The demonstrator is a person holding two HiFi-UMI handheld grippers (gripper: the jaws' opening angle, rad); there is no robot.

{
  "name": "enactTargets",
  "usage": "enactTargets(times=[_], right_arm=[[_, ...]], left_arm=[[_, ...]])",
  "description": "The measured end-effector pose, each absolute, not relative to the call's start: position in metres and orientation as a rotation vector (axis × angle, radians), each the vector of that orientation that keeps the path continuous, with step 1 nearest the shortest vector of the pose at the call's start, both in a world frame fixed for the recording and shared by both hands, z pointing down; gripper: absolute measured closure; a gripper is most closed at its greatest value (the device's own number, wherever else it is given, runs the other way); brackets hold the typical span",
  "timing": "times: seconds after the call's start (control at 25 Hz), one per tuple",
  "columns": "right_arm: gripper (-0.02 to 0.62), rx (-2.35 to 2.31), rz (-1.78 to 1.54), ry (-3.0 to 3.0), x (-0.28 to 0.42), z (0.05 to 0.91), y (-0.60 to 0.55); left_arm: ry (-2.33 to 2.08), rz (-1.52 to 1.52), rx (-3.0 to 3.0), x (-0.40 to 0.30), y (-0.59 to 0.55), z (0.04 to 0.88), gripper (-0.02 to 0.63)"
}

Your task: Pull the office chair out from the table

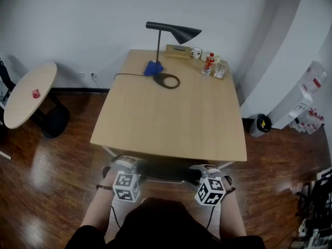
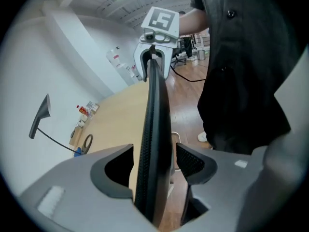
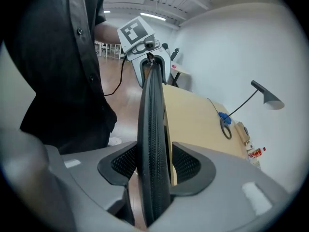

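Dark wooden floor (image 1: 57, 160) surrounds a pale table (image 1: 171, 123) that stands with its far edge against a white wall, a black lamp (image 1: 174, 32) and a few small items at that far edge. The office chair is pushed in at the table's near edge. Only the top of its black mesh backrest (image 1: 165, 171) shows in the head view, just below that edge, and the seat is hidden under the top.

Both grippers reach down onto the backrest's top rim, one toward each end, on the near side of the table. The left gripper (image 2: 154, 161) has the rim between its jaws but has not clamped it: a gap shows between its pads (image 2: 193, 161) and the mesh on at least one side. The right gripper (image 3: 154, 163) is narrower, and its pads (image 3: 186, 164) appear to lie against both faces of the rim.

The step in hand looks like securing the grip before pulling. The left jaws should probably close fully first, so that both ends are held evenly. The pull would then best go straight back from the table's near edge, level and with equal force on both sides. An uneven pull would likely swivel the chair or let the thin rim slip out upward.
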State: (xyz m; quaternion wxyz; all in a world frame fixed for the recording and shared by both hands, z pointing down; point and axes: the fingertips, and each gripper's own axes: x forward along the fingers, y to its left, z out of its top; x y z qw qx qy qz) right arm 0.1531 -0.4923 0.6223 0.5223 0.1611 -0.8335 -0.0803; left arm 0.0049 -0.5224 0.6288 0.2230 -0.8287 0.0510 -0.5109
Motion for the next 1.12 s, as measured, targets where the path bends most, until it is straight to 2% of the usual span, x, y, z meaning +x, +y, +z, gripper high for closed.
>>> enactTargets(times=[0.04,0.16,0.2,0.64,1.12], right_arm=[[0.39,0.363,-0.201,-1.967,0.154,0.626,-0.492],[0.456,0.324,-0.245,-1.887,0.157,0.635,-0.491],[0.463,0.323,-0.257,-1.877,0.157,0.636,-0.49],[0.514,0.31,-0.267,-1.844,0.158,0.64,-0.485],[0.528,0.286,-0.186,-1.853,0.155,0.635,-0.453]], left_arm=[[0.131,-1.438,-2.245,0.003,-0.523,0.633,0.335],[0.141,-1.466,-2.154,-0.001,-0.529,0.638,0.461],[0.148,-1.469,-2.149,-0.001,-0.529,0.638,0.485],[0.107,-1.508,-2.114,-0.004,-0.524,0.645,0.54],[0.121,-1.56,-2.108,-0.008,-0.498,0.642,0.54]])
